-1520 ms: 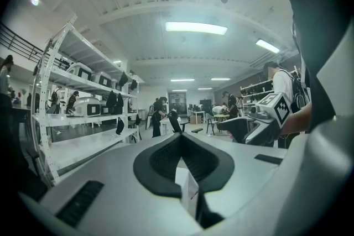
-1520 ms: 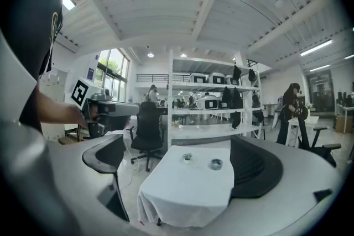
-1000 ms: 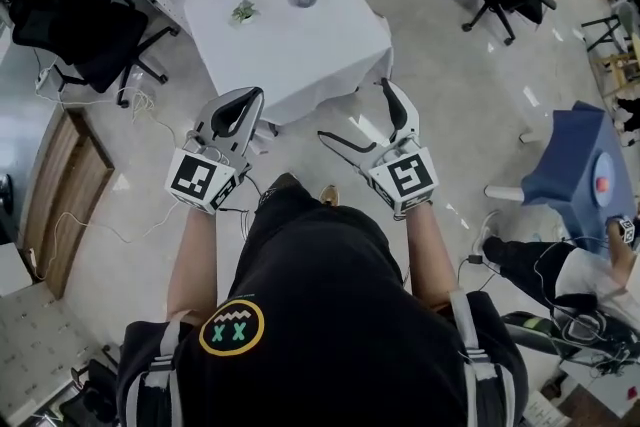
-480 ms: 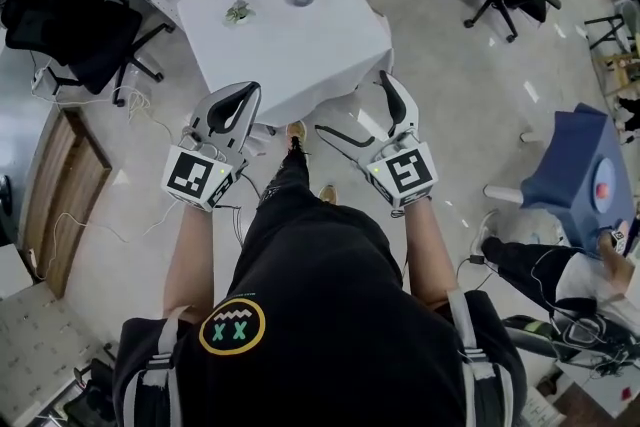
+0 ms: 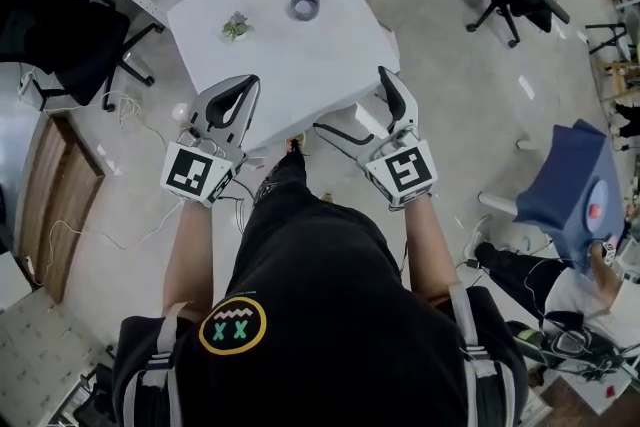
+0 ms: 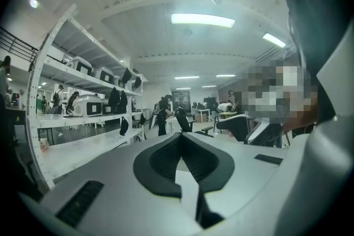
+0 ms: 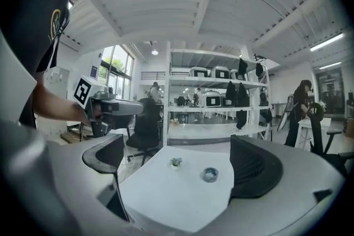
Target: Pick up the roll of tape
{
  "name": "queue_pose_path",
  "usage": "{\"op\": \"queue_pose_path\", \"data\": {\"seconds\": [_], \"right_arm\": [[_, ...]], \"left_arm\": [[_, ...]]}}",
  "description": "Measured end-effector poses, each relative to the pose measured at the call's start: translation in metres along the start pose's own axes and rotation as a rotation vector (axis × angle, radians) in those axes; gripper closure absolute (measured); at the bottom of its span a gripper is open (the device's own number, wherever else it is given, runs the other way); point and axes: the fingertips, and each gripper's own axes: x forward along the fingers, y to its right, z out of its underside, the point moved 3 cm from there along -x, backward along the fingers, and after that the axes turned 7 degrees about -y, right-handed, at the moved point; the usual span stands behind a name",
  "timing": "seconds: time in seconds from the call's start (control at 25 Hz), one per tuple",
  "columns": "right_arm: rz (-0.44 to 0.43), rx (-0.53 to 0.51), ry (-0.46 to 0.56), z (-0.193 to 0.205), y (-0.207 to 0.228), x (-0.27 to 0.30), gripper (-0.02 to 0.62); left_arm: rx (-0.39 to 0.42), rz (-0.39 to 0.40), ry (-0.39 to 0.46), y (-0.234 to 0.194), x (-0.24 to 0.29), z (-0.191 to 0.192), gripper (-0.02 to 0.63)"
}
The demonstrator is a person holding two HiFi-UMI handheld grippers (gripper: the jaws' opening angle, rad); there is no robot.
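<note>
Tape roll (image 5: 305, 6) untouched on table (image 5: 300, 65) | left claw (image 5: 248, 83) closed, empty | right claw (image 5: 350, 101) wide, empty

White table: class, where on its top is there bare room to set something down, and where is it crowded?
The near half of the white table, from the roll of tape and small green item to the near edge, is bare. Only the far strip holding those two is occupied.

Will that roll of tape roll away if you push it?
Probably not: the roll of tape lies flat on the white table with its hole facing up, so it should slide rather than roll. It looks small and ring-shaped, so it is likely light and stiff enough to pinch by its wall.
</note>
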Motion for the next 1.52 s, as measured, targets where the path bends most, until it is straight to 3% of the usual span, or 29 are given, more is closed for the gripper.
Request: {"op": "queue_pose_path", "data": {"seconds": [0.28,0.44,0.68,0.84,1.16,1.52], "right_arm": [[0.016,0.016,-0.056,-0.011,0.04,0.067,-0.003],[0.011,-0.007,-0.042,-0.025,0.056,0.098,-0.003],[0.033,0.012,-0.101,-0.02,0.079,0.139,-0.003],[0.038,0.004,-0.13,-0.017,0.087,0.163,-0.003],[0.022,-0.02,-0.217,0.004,0.112,0.206,-0.003],[-0.097,-0.131,-0.384,0.05,0.148,0.262,-0.003]], "left_arm": [[0.005,0.023,-0.006,-0.065,0.047,0.009,0.589],[-0.062,0.03,0.004,-0.09,0.071,-0.003,0.589],[-0.091,0.043,0.009,-0.129,0.096,0.001,0.589],[-0.04,0.053,-0.014,-0.151,0.103,0.026,0.589],[-0.113,0.063,0.001,-0.169,0.121,0.015,0.589],[-0.122,0.013,-0.011,-0.171,0.126,0.012,0.589]]}}
